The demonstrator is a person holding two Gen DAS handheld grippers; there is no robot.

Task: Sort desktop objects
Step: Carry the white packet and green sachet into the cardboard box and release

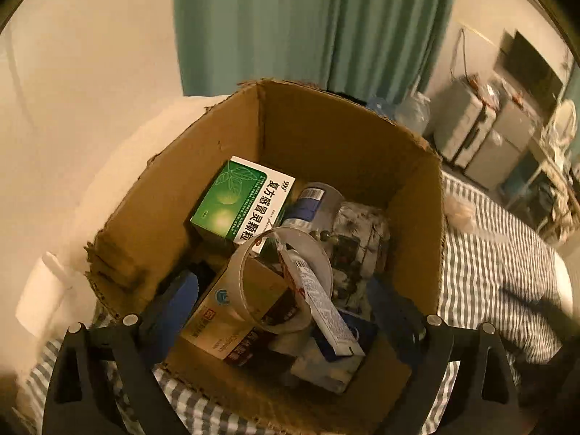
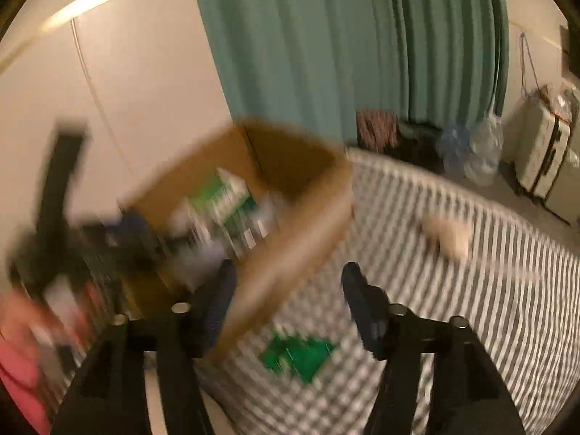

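Note:
An open cardboard box (image 1: pixel 417 217) stands on a grey-striped bedsheet. It holds a green medicine box (image 1: pixel 239 199), a tape roll (image 1: pixel 319 253), a white tube (image 1: pixel 322 301), a tan carton (image 1: pixel 232 311) and a blue-white can (image 1: pixel 315 203). My left gripper (image 1: pixel 282 311) is open, its blue pads (image 1: pixel 177 297) inside the box on either side of the tape roll and tube. In the blurred right wrist view, my right gripper (image 2: pixel 286 304) is open and empty beside the cardboard box (image 2: pixel 297 239). A green packet (image 2: pixel 297 355) lies on the sheet below it.
The striped bedsheet (image 2: pixel 453 239) spreads to the right, with a crumpled tissue (image 2: pixel 446 239) on it. A green curtain (image 1: pixel 308 25) and white wall stand behind. Suitcases (image 1: pixel 475 134) and plastic bottles (image 2: pixel 471 148) sit at the far right. The other gripper (image 2: pixel 54 195) shows dark at left.

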